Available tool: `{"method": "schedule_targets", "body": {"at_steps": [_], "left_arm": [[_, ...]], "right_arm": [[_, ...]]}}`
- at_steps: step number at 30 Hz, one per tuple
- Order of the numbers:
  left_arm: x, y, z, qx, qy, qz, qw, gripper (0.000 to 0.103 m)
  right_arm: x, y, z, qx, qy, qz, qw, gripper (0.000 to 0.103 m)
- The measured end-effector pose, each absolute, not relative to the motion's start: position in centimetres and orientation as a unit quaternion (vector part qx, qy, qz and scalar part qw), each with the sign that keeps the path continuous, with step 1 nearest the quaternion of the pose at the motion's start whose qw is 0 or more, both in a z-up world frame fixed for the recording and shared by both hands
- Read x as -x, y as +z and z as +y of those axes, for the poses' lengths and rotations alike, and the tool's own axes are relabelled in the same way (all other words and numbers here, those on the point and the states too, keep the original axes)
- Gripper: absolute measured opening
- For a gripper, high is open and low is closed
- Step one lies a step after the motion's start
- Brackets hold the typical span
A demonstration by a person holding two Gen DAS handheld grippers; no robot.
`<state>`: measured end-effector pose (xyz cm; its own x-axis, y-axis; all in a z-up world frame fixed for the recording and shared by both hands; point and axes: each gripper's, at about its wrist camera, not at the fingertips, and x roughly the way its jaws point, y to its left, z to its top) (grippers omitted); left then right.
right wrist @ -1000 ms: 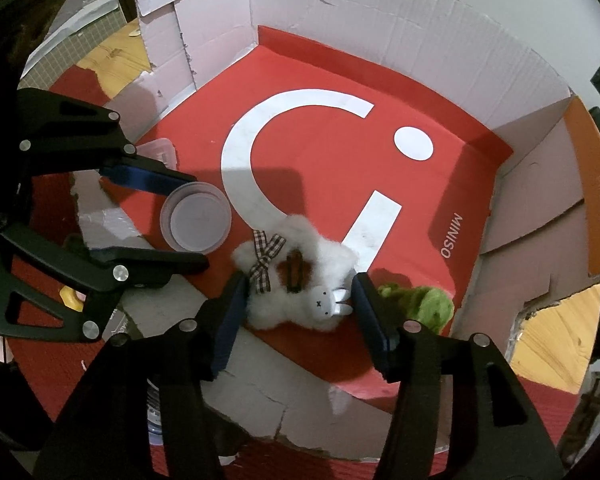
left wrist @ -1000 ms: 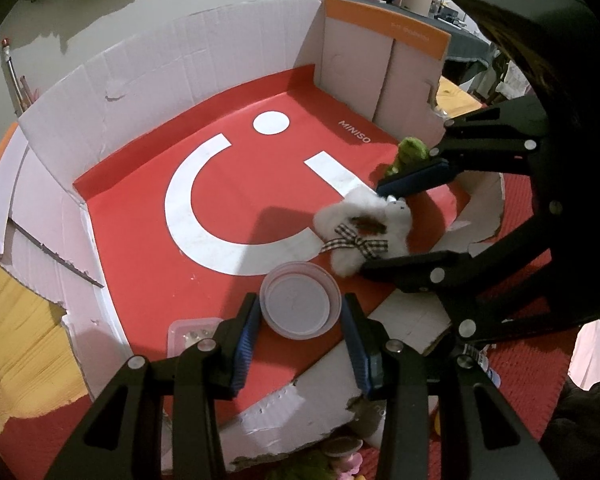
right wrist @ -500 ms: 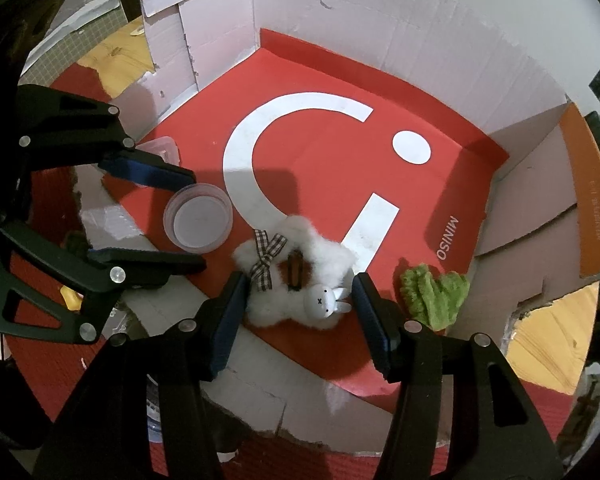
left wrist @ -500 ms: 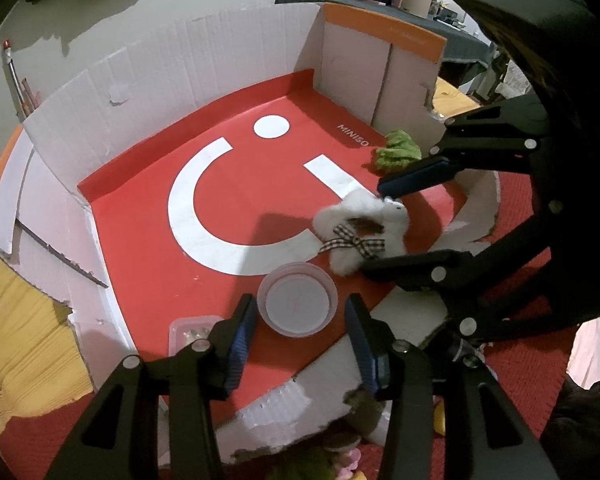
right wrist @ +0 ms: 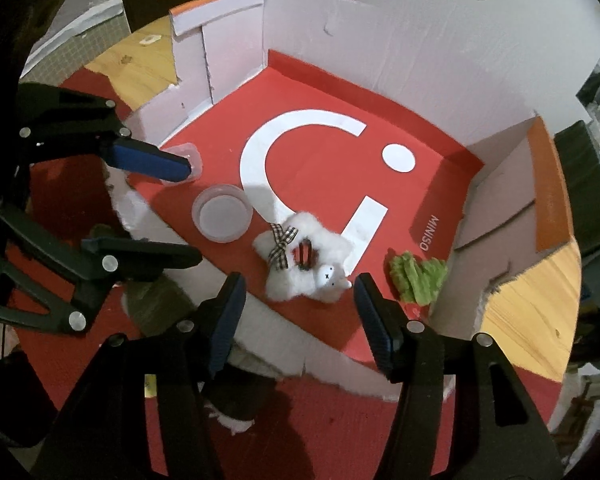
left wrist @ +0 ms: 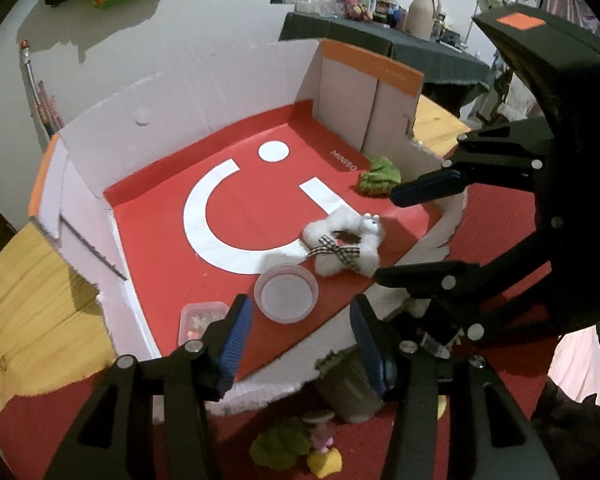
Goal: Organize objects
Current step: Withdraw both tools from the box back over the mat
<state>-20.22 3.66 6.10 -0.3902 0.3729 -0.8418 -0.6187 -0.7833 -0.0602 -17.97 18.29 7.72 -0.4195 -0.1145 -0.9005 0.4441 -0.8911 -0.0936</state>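
Two black hand-held grippers with blue pads hover side by side above the torn near edge of a shallow cardboard box [left wrist: 204, 96] with a red floor and pale walls. The left gripper [left wrist: 300, 338] is released and its jaws are opening; nothing is between them, and a round clear plastic tub [left wrist: 286, 292] sits on the red floor just ahead of its fingertips. A small square clear container [left wrist: 198, 318] lies just to the left of that gripper's left finger. The right gripper [right wrist: 298, 318] is also released, jaws opening and empty; a white fluffy plush toy [right wrist: 304, 262] with a checked bow lies on the box floor just ahead of its tips, untouched. To the right of that gripper's right finger, near the box's side wall, lies a crumpled green plush [right wrist: 418, 276]. Below the left gripper, outside the box on a red cloth [left wrist: 440, 452], stand a small grey-green bin [left wrist: 350, 380] and a few small toys too blurred to make out.
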Motion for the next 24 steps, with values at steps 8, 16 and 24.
{"method": "schedule_targets", "body": {"at_steps": [8,16,24], "left_arm": [[17.4,7.8,2.2,0.442,0.842,0.101,0.293,0.061],[13.7,9.7,0.8,0.403,0.869,0.079,0.276,0.068],[10.5,10.7,-0.4,0.362,0.894,0.057,0.257,0.077]], "right_arm": [[14.7,10.5,18.9,-0.482,-0.851,0.14,0.156,0.063],[10.3,13.2,19.1,-0.438,-0.879,0.121,0.141,0.071],[6.4,14.1,18.9,-0.396,-0.903,0.106,0.126,0.077]]}}
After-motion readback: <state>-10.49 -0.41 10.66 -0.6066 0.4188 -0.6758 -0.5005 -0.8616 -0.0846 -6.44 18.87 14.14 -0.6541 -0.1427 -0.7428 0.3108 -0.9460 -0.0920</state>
